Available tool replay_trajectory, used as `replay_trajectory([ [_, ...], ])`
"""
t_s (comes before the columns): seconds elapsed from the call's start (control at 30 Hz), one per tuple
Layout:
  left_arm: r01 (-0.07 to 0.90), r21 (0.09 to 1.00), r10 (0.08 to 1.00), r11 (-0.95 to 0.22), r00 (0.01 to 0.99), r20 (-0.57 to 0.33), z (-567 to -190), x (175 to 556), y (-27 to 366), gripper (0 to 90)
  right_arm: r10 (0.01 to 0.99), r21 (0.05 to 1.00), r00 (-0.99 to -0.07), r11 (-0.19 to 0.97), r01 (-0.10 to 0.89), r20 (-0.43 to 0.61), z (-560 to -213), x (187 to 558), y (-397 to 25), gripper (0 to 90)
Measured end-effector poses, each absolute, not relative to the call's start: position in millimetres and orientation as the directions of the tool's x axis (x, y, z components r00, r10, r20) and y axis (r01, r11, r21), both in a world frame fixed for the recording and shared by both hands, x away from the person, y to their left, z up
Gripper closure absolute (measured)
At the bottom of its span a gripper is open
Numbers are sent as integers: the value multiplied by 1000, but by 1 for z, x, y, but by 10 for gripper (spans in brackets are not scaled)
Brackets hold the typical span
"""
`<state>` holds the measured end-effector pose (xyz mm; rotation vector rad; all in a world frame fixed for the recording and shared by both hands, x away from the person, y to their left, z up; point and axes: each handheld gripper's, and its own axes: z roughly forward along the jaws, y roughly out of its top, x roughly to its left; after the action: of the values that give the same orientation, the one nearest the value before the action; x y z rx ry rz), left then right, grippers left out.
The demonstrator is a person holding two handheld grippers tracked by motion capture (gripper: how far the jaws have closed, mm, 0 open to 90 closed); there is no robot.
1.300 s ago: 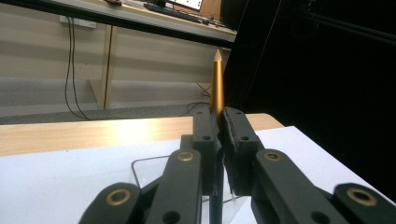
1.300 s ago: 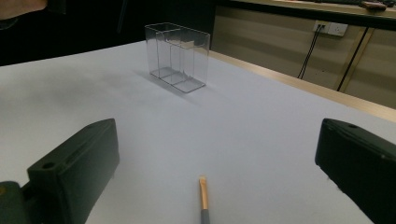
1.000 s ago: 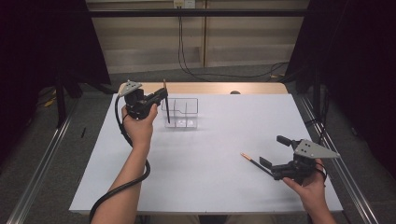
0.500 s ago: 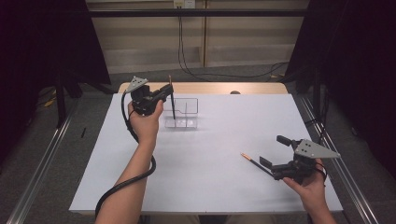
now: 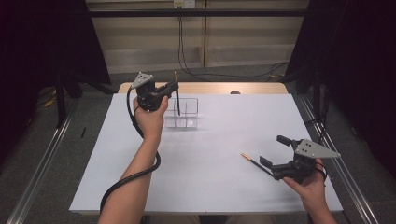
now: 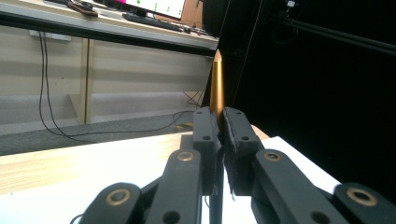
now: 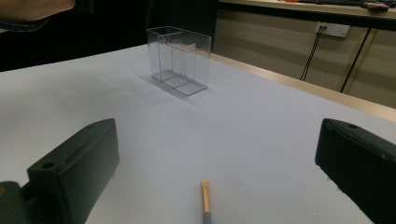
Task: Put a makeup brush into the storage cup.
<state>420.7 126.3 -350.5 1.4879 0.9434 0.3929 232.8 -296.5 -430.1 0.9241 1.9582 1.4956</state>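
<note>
Two slim brushes are in play: your left gripper (image 5: 172, 87), raised in the upper left of the frame, is clamping one brush (image 5: 176, 95) upright over the clear organizer (image 5: 183, 113). It is looking light, stiff and slippery, so grip mid-shaft. Your right gripper (image 5: 272, 150), wide open at lower right, is straddling the second brush (image 5: 256, 162) on the table (image 5: 224, 186).

Two grippers: left gripper (image 5: 173, 87) and right gripper (image 5: 272, 153), one per hand. Two pens or pencils w/ gold ends: one pen (image 5: 177, 98) is clamped upright between the fingers of the left gripper, the second pen (image 5: 256, 163) lies on the table between the wide-apart fingers of the right gripper, not touched. One clear plastic box (image 5: 182, 112), approx. four compartments, just beside the left fingers. One white table (image 5: 210, 177). Two hands.
</note>
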Motion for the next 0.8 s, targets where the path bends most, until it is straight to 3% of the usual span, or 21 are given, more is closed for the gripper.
replay_trajectory([
  [0.8,297,950,733,94,626,-268,-349,435,104,844,765,963,-643,164,214,12,-431,233,-297,0],
])
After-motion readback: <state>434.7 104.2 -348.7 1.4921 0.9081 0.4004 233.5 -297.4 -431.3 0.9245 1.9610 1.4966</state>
